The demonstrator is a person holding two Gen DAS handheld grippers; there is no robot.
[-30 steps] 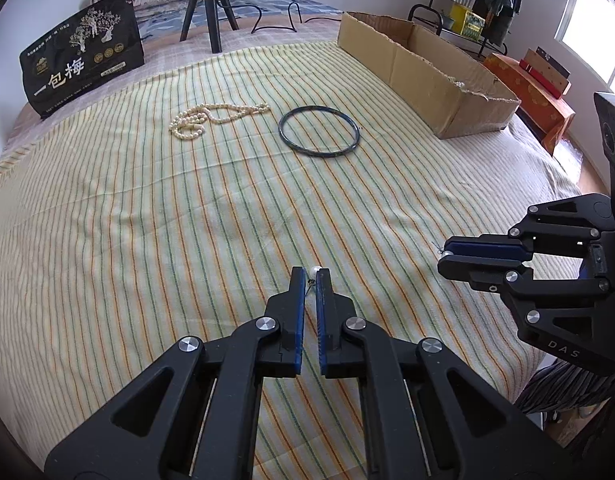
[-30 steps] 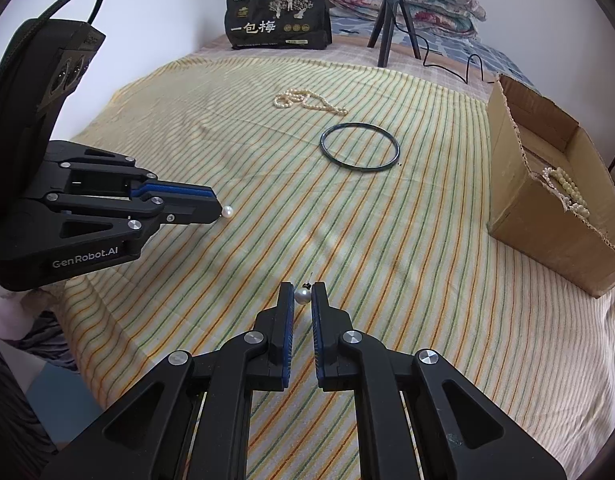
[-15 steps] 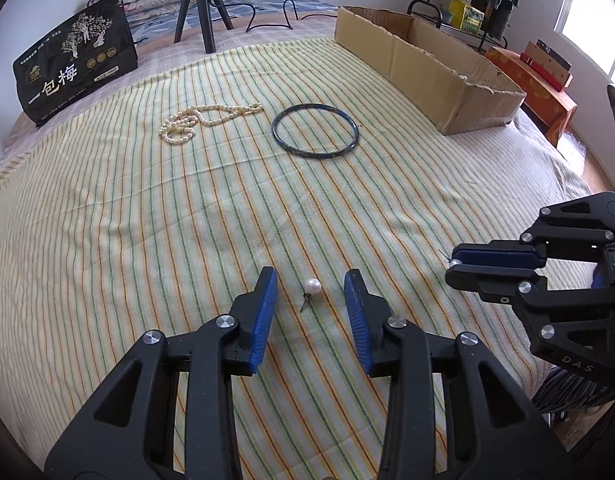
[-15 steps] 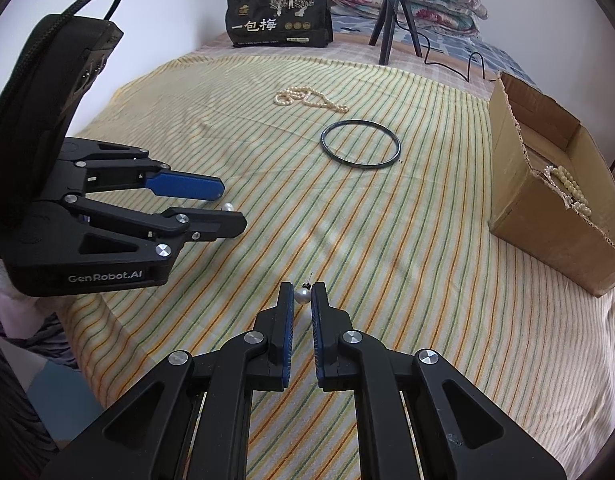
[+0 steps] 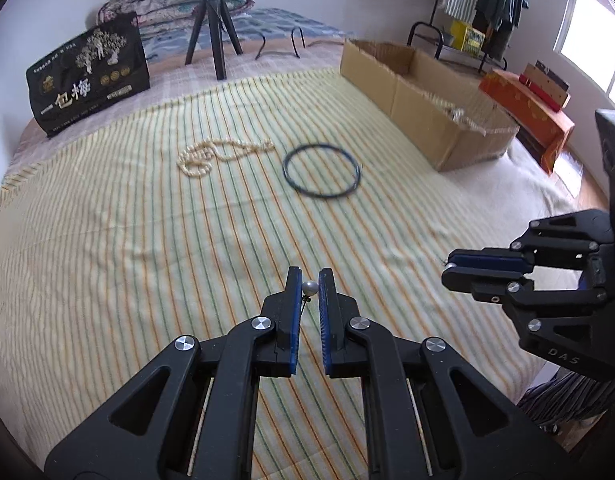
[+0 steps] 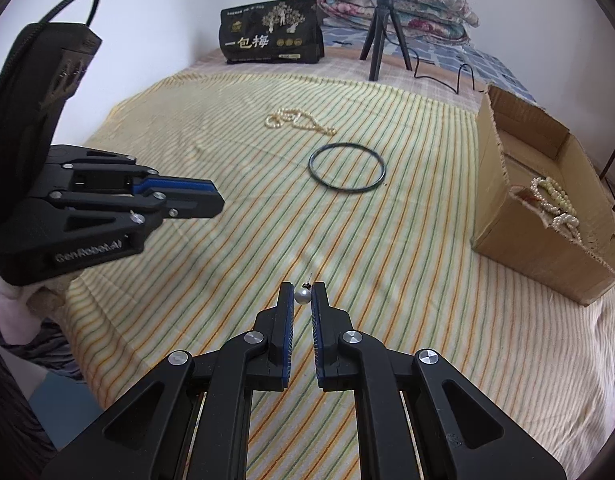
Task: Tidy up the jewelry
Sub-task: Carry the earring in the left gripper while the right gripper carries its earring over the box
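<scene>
My left gripper (image 5: pixel 309 278) hovers low over the striped bedspread (image 5: pixel 147 240), its jaws closing on a pearl stud earring (image 5: pixel 309 288) pinched between the blue pads. To its right, my right gripper (image 6: pixel 303 286) is shut on a second pearl stud earring (image 6: pixel 302 295), post pointing away. A pearl necklace (image 5: pixel 223 152) and a dark bangle (image 5: pixel 321 176) lie further up the bed. The necklace (image 6: pixel 297 120) and bangle (image 6: pixel 347 167) also show in the right wrist view, with the left gripper (image 6: pixel 217 202) at the left.
An open cardboard box (image 6: pixel 539 240) at the right of the bed holds bead strands (image 6: pixel 555 204). A black printed bag (image 5: pixel 87 76) and a small tripod (image 5: pixel 215 32) stand at the head end. The bed's edge runs just under both grippers.
The left gripper opened, leaving the pearl earring on the bedspread, then shut on the pearl itself and rose slightly. The right gripper stayed still with its earring.
</scene>
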